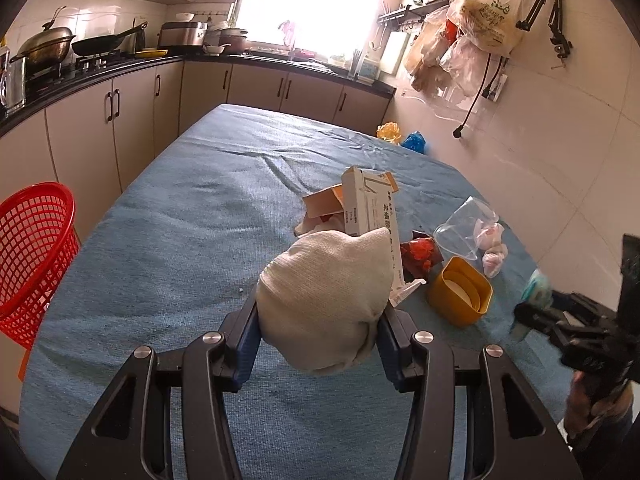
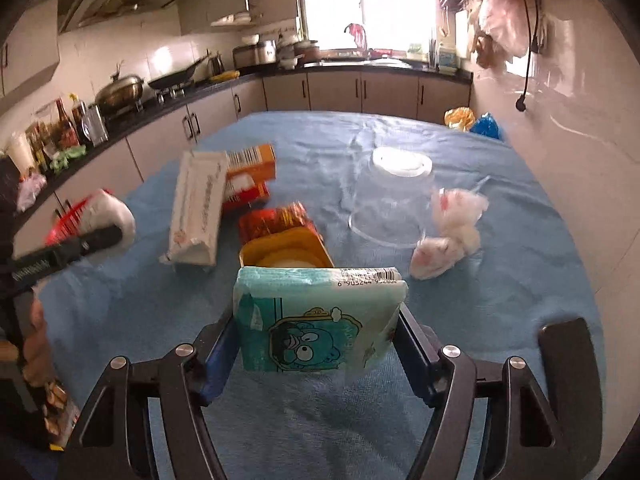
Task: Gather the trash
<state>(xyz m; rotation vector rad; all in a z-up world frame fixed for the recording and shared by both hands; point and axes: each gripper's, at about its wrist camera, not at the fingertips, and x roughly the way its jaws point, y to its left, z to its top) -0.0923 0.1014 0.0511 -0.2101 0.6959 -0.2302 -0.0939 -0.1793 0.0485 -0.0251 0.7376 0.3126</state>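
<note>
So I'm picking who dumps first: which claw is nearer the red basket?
Left. The left claw is just right of the red basket; the right claw is farther right, beyond it.

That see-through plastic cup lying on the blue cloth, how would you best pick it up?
Grip the clear cup across its wide open rim, the end nearest the right tool, one finger inside, one outside. It lies tipped with the mouth facing the camera, and its round walls would likely slip.
</note>
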